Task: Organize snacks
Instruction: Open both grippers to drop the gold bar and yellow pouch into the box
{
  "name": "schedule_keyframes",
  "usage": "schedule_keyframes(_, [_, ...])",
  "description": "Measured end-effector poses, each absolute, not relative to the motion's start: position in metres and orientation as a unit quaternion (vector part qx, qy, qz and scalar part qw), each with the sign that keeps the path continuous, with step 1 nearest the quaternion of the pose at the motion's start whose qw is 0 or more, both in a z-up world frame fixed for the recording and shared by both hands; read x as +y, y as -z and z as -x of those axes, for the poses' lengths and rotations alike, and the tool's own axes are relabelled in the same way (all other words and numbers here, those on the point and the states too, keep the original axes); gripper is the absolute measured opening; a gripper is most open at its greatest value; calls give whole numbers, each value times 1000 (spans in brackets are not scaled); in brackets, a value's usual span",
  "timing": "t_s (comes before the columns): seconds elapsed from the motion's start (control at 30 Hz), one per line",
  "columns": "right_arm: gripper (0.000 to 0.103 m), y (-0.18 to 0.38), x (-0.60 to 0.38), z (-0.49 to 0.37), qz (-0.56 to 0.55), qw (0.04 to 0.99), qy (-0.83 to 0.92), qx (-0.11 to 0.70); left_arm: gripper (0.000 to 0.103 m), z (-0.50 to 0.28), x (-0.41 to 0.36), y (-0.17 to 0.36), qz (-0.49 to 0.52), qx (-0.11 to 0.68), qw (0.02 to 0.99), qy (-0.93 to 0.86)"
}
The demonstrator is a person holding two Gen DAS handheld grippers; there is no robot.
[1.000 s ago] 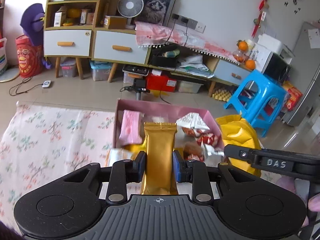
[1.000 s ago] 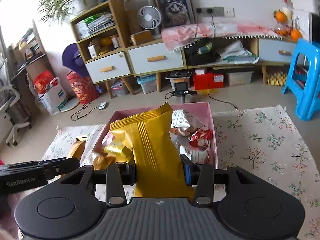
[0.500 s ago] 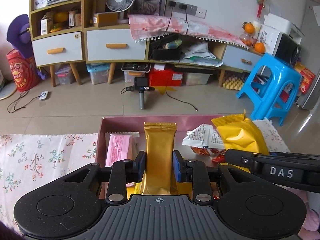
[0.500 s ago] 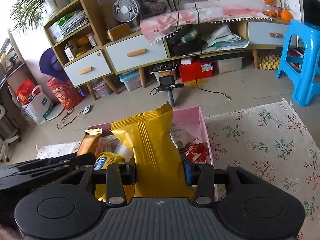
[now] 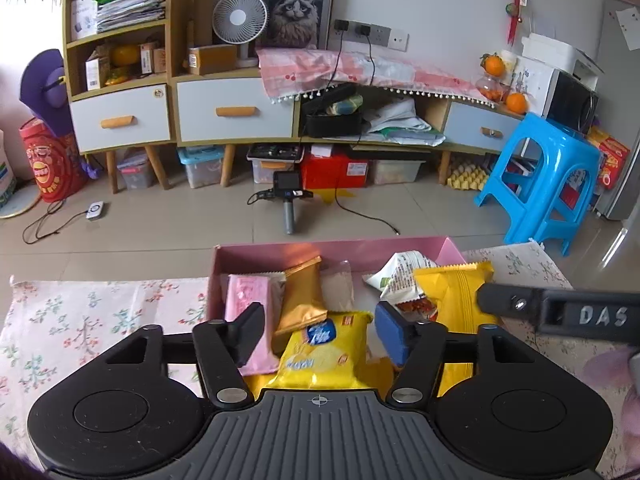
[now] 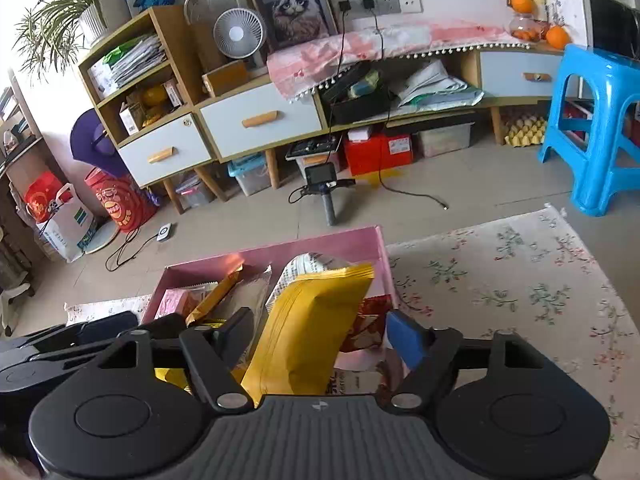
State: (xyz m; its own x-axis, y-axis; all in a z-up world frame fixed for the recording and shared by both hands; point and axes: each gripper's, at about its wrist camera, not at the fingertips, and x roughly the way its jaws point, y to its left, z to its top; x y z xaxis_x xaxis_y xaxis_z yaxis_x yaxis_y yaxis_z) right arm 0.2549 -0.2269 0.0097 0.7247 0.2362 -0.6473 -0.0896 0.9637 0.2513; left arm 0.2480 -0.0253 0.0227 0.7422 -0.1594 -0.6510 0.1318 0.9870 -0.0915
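Both grippers are over the pink box, jaws opening, pads clear of the packets. Left gripper: nothing pinched; the gold foil bar lies just ahead of the gap in the box, long axis running away from the tool and leaning a bit left, resting against the pink wafer pack and partly over the yellow biscuit pack nearest the camera. Right gripper: the large yellow pouch stands between the spread fingers, long axis up and away, top crimp tilted right; neither pad seems to touch it, so I read it as released into the box, propped on the white-and-red packets behind it. Both items already sit inside the box walls, so the next move likely turns on backing straight out along the packets' long axes without dragging them. Materials: thin crinkly foil and film, glossy, light, floppy, crimped ends; box is rigid with smooth walls; floral cloth underneath is soft.
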Motion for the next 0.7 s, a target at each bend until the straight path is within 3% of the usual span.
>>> schedule_keyframes(0.27, [77,-27,-240,-223,-111,927,-85,348,81,-207,-7,-37,26,363,928,80])
schedule_keyframes(0.7, [87,-31,-256,-161,-119,925,-64,354,92,-133,6,-33,6,400,914,74])
